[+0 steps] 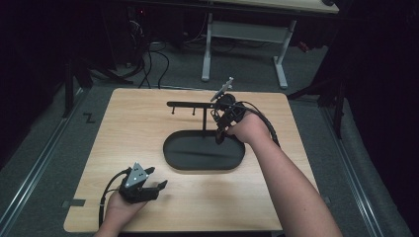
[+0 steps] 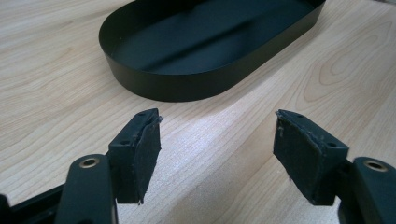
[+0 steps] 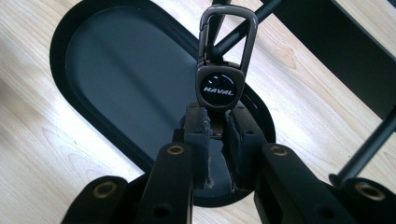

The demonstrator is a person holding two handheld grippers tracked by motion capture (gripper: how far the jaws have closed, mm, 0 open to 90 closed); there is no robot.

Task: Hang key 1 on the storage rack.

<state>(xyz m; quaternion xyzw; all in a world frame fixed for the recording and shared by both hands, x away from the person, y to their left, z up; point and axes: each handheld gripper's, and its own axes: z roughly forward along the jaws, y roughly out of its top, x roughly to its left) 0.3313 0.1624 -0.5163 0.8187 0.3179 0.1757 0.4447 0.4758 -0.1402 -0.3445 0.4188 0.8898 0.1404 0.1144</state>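
Above the black oval tray, the right gripper has its fingers clenched on a Haval keychain beside the stand's post. Judged best: lift the carabiner squarely onto a hook. Left gripper rests nearby, fingers released.

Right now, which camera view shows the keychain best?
The right gripper view: the keychain sits close up, pinched in the right gripper, with its clip and HAVAL lettering readable. In the high view it cannot be made out by the right gripper.
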